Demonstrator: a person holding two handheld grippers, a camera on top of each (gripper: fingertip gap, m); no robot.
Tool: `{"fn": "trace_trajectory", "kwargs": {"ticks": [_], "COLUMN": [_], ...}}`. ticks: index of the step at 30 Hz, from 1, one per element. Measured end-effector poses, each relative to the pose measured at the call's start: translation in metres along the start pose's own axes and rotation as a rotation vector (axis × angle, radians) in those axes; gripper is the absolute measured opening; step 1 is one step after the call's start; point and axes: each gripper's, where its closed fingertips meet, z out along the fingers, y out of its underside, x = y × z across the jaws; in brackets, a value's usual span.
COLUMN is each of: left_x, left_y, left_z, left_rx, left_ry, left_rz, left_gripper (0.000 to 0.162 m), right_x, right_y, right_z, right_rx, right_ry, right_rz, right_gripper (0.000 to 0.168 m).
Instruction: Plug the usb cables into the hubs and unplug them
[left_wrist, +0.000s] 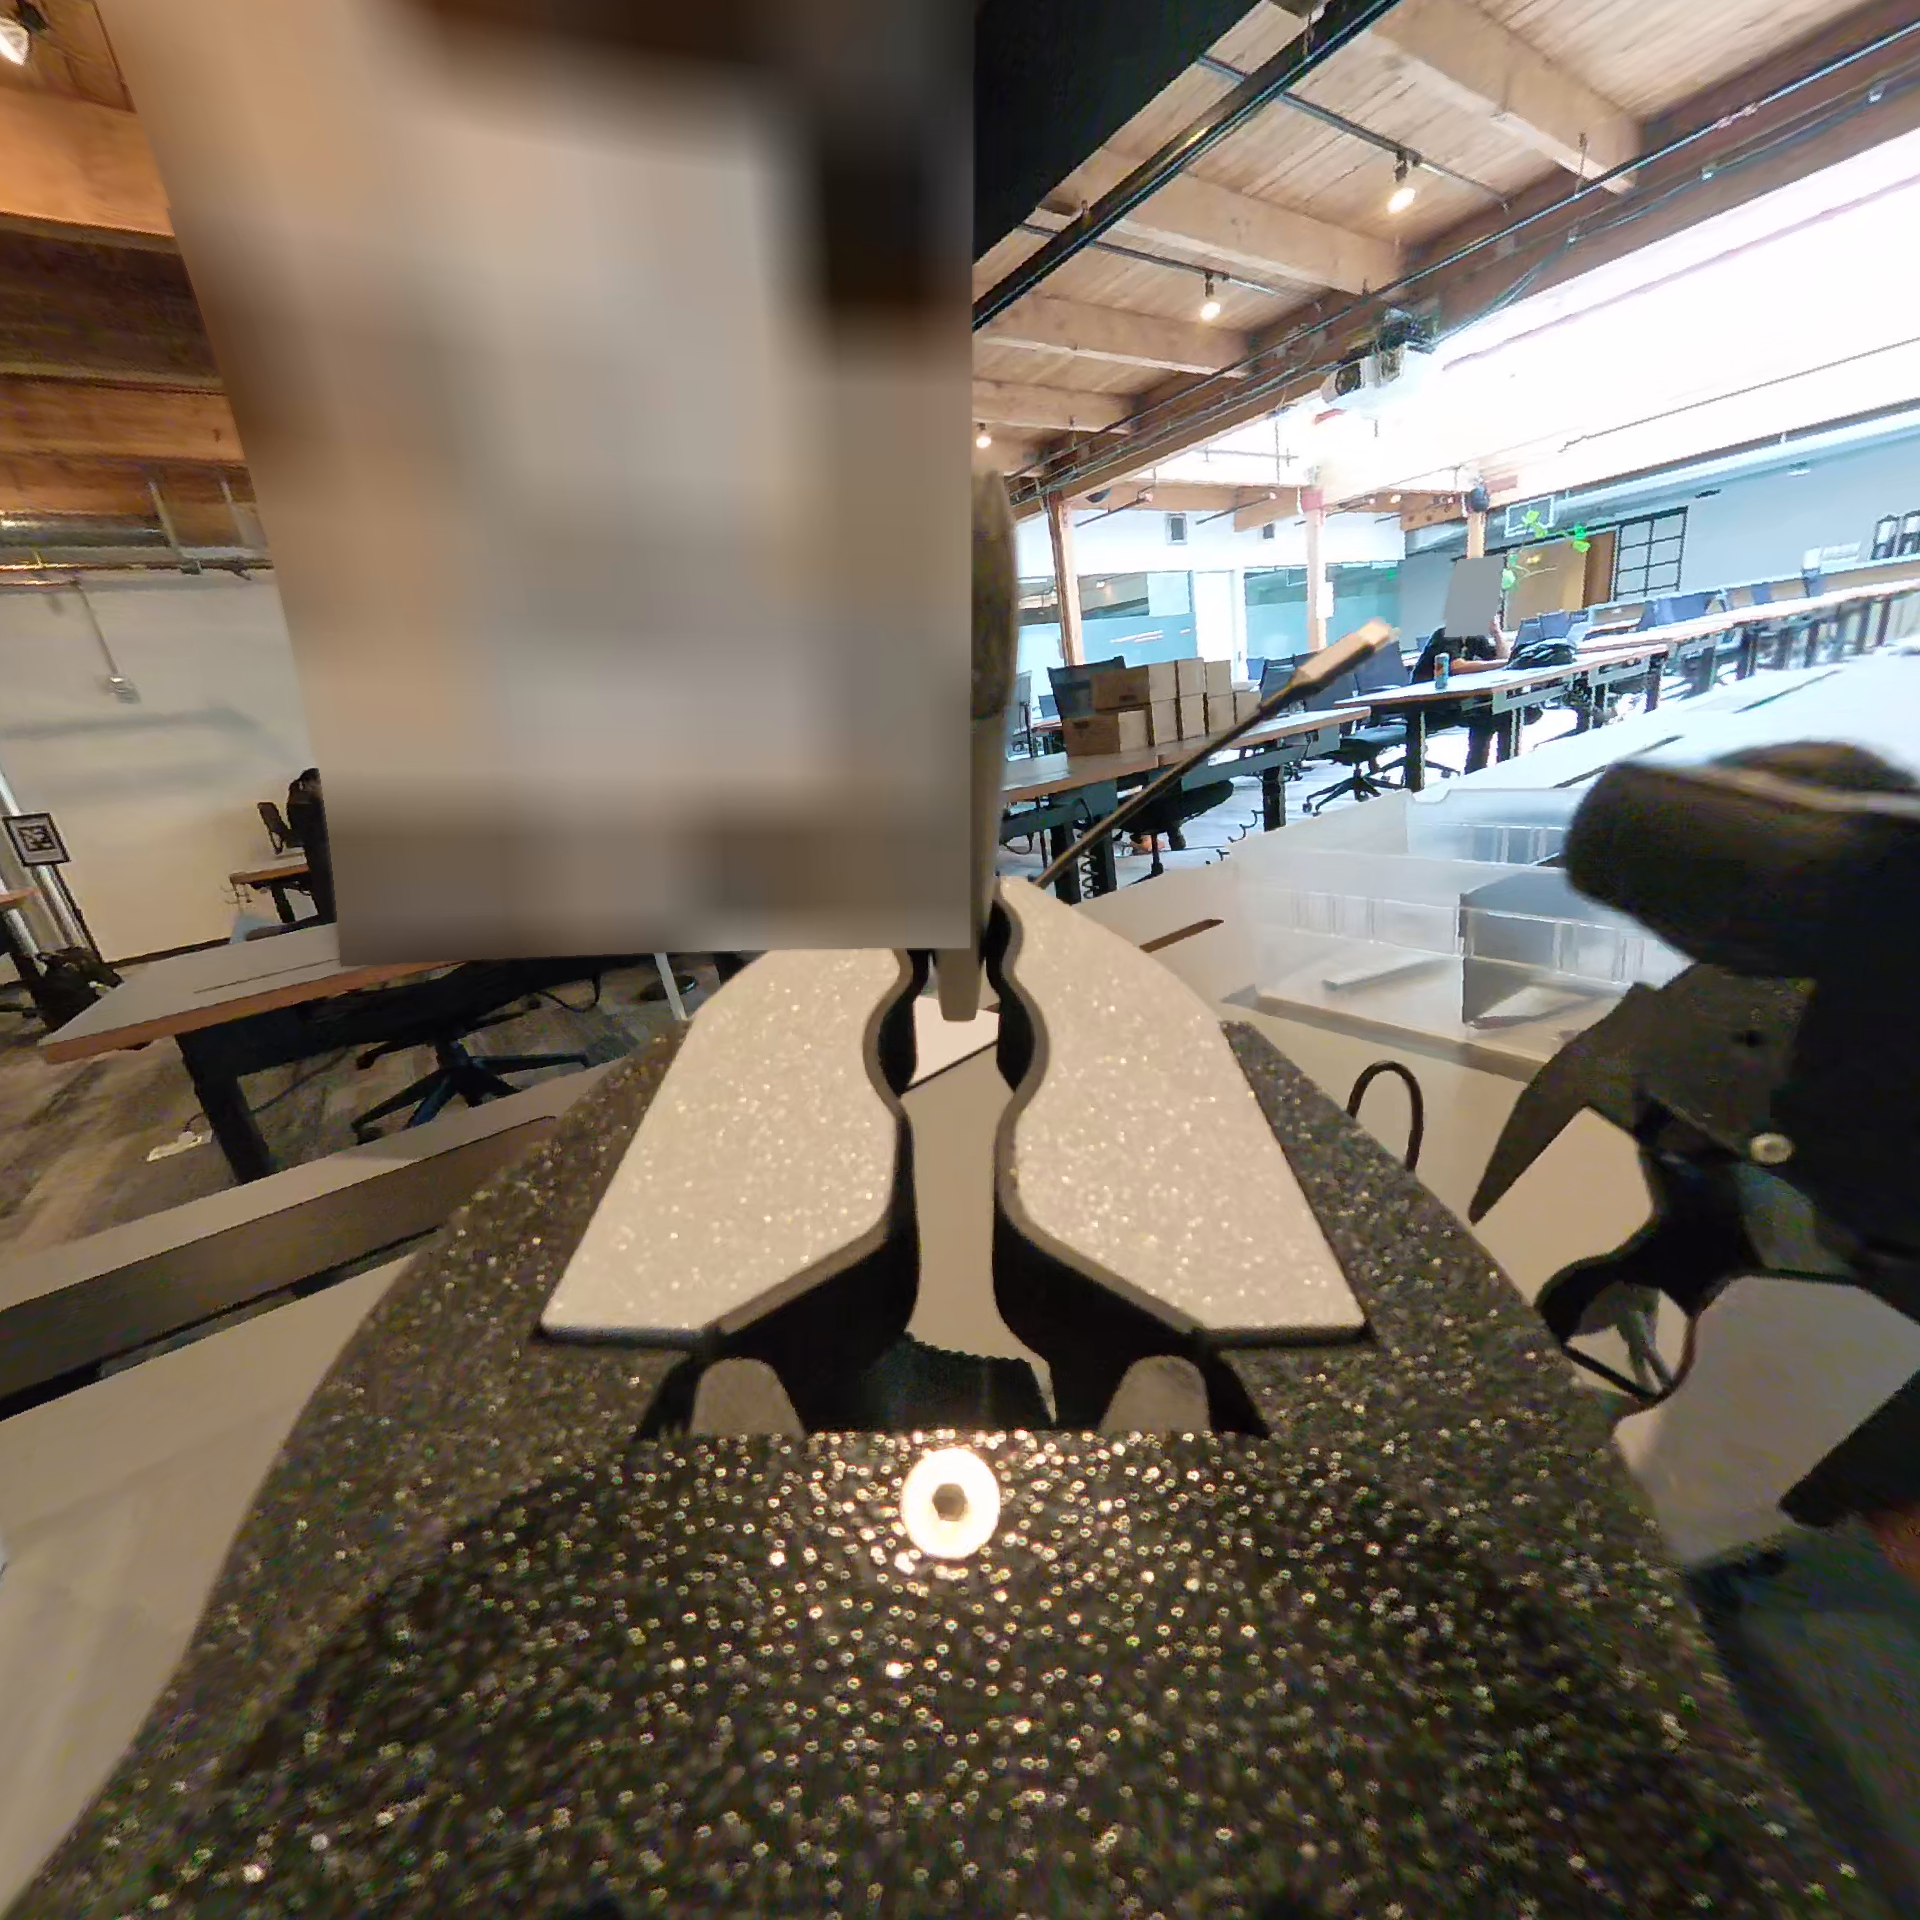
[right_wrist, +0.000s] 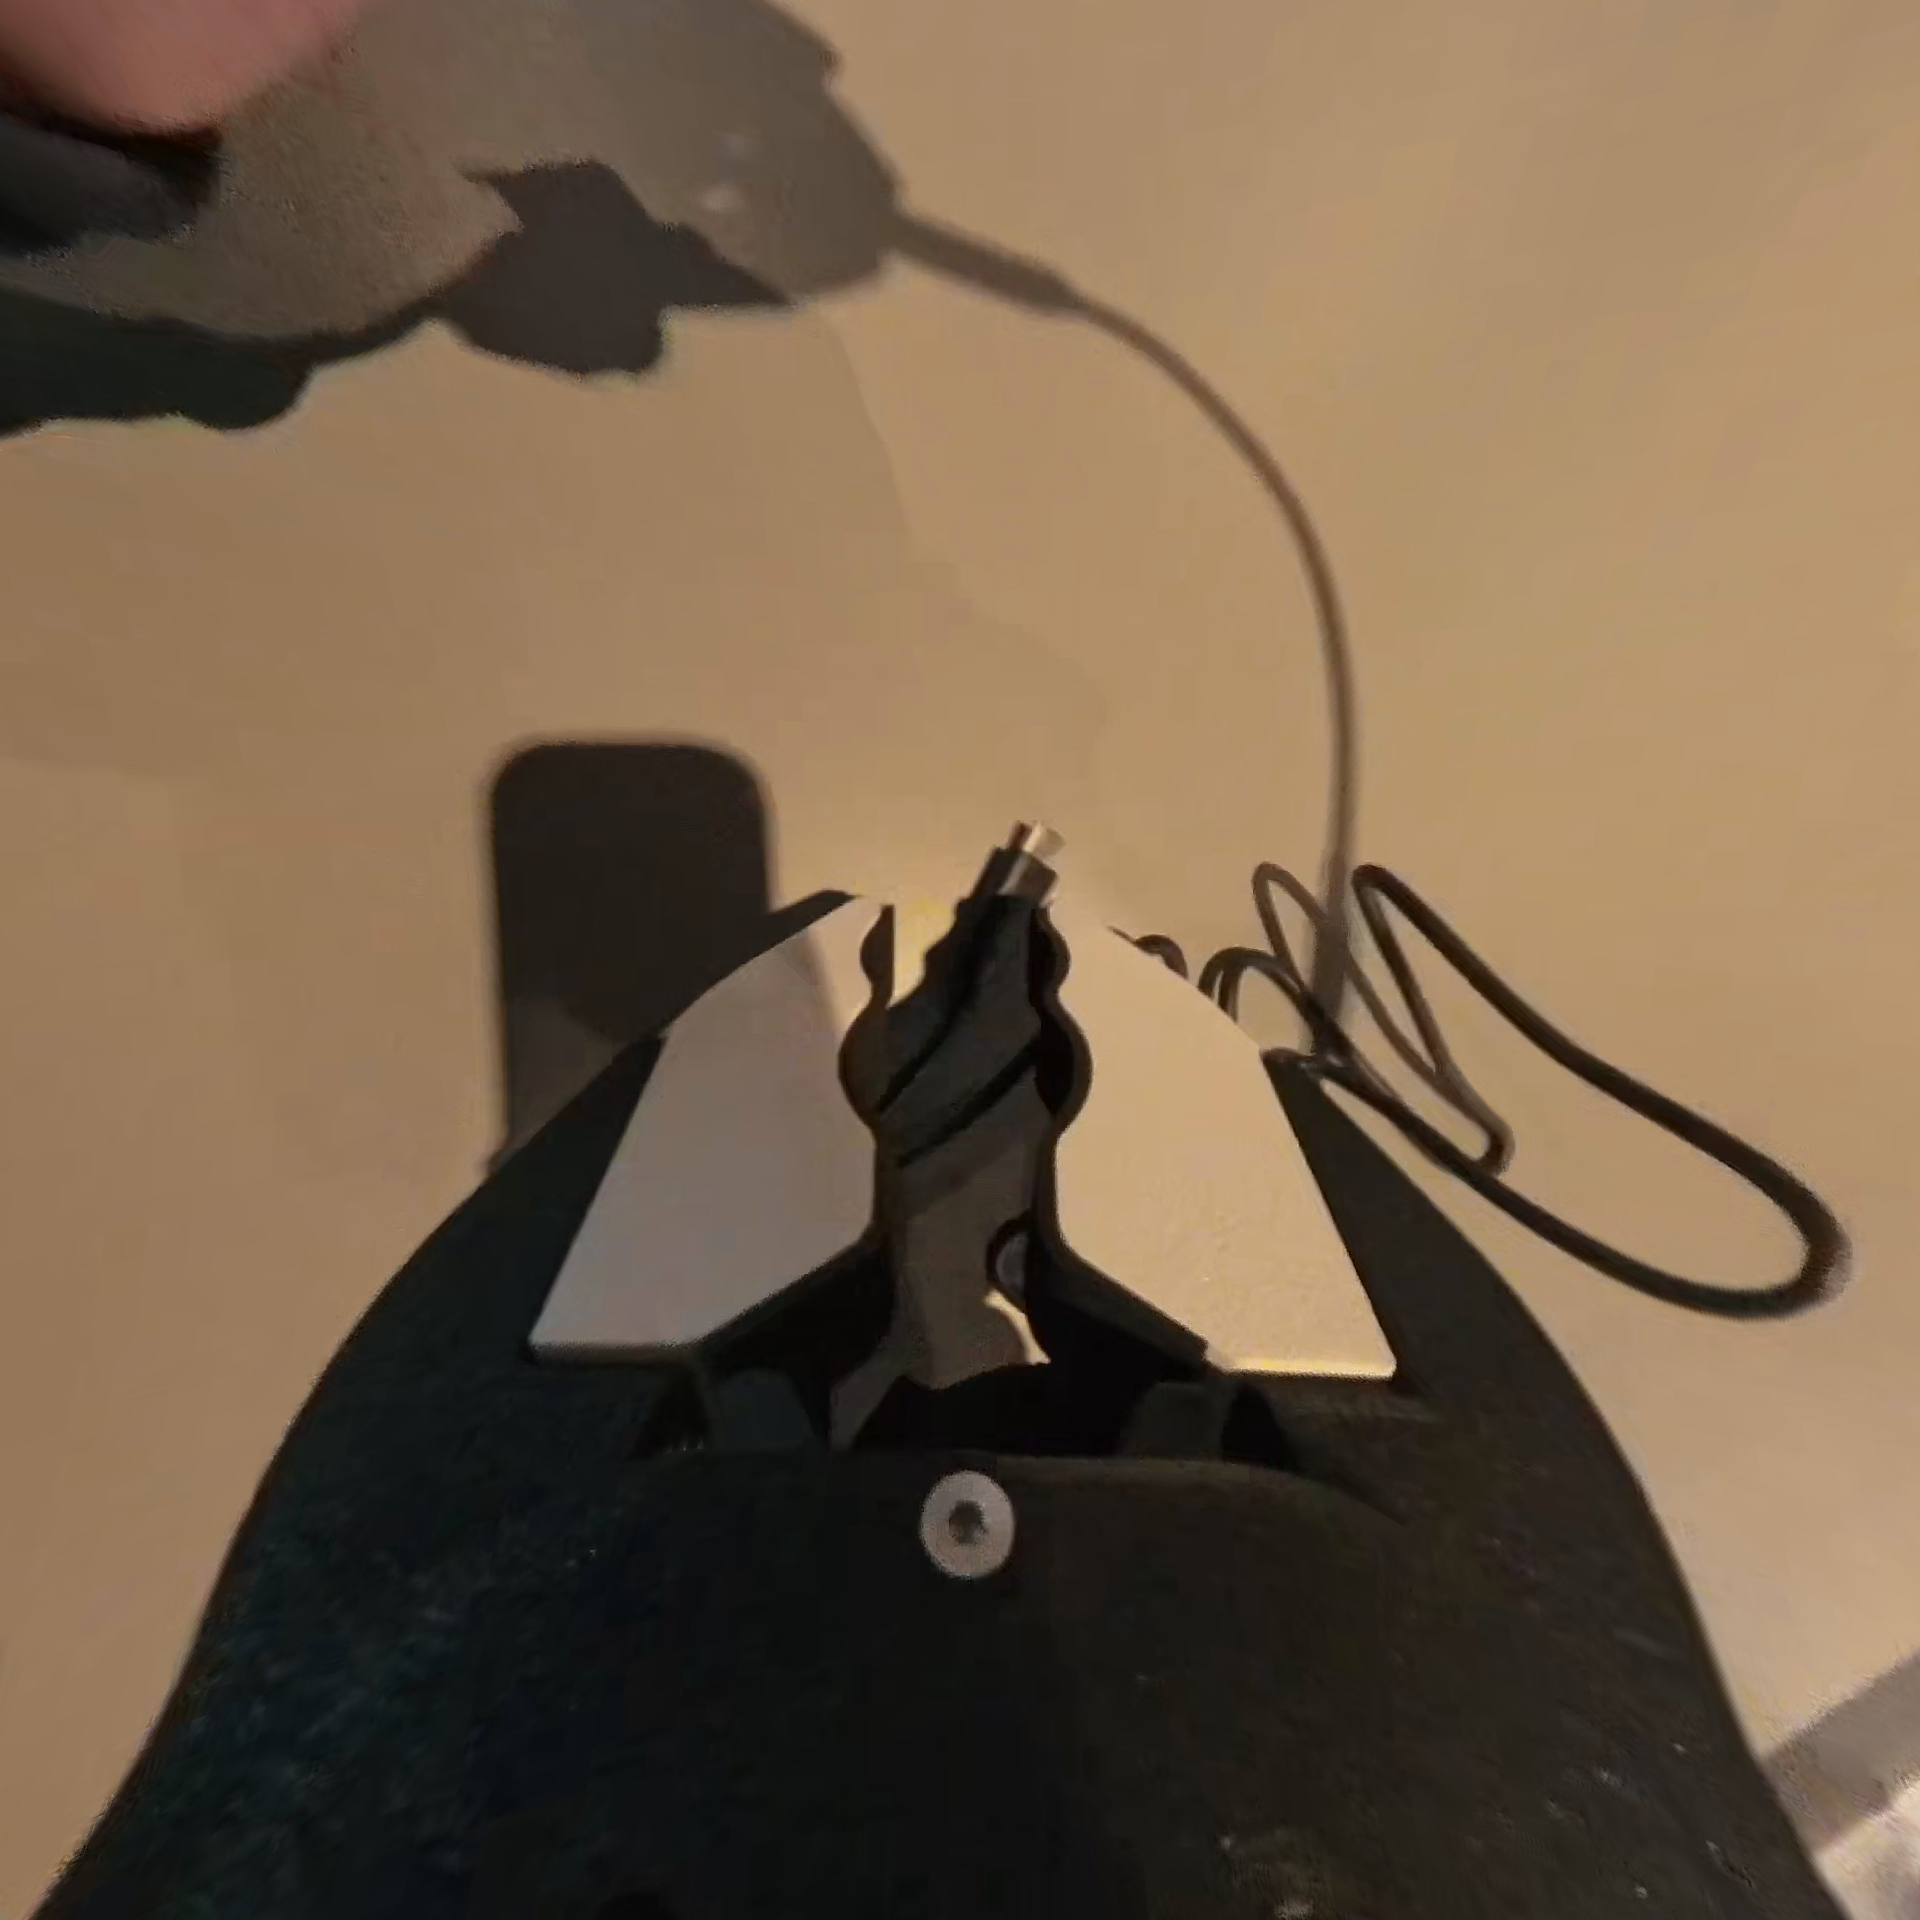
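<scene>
Rows of office desks and a timbered ceiling stretch behind the pale counter (left_wrist: 1340, 1049). Raised above it, the left gripper (left_wrist: 956, 987) is clamped on the bottom edge of a thin grey hub (left_wrist: 992, 665), held upright, its dark lead (left_wrist: 1153, 790) rising to a free plug. Pointing down at the counter, the right gripper (right_wrist: 966, 945) pinches a black usb cable (right_wrist: 1621, 1132) just behind its metal plug; the slack loops to the right. A dark flat block (right_wrist: 623, 894) lies nearby.

Left gripper (left_wrist: 951, 997) body: black, rough, glittering grain; pale matt finger plates.
Hub (left_wrist: 987, 748): grey, matt metal look.
Storage bin (left_wrist: 1382, 914): clear glossy plastic.
USB plug (right_wrist: 1023, 852): shiny metal tip, black matt plastic shell.
Cable (right_wrist: 1621, 1174): black, smooth sheath.
Desk (right_wrist: 312, 644): smooth, matt, pale.
Ceiling (left_wrist: 1299, 208): bare wood planks.
</scene>
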Motion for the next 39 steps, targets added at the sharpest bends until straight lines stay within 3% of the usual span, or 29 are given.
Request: {"fn": "trace_trajectory", "kwargs": {"ticks": [8,15,20,27,33,39], "left_x": [0.007,0.008,0.007,0.009,0.01,0.016], "left_y": [-0.006,-0.009,-0.01,-0.007,-0.003,0.004], "left_z": [0.0,-0.001,-0.001,0.0,0.001,0.004], "left_rx": [0.014,0.023,0.028,0.016,0.004,-0.021], "left_ry": [0.025,0.03,0.032,0.036,0.047,0.086], "left_rz": [-0.004,-0.002,-0.009,0.0,-0.002,0.018], "left_gripper": [0.009,0.009,0.009,0.01,0.009,0.01], "right_x": [0.002,0.007,-0.001,-0.001,0.0,0.008], "right_y": [0.002,0.01,0.013,0.015,0.015,-0.004], "right_z": [0.001,0.004,0.004,0.003,-0.001,-0.034], "right_rx": [-0.022,-0.089,-0.089,-0.082,0.04,0.302], "right_ry": [-0.004,-0.02,-0.128,-0.167,-0.17,-0.133], "right_rz": [-0.032,-0.027,0.002,-0.017,-0.099,-0.181], "right_gripper": [0.032,0.028,0.013,0.012,0.011,0.011]}}
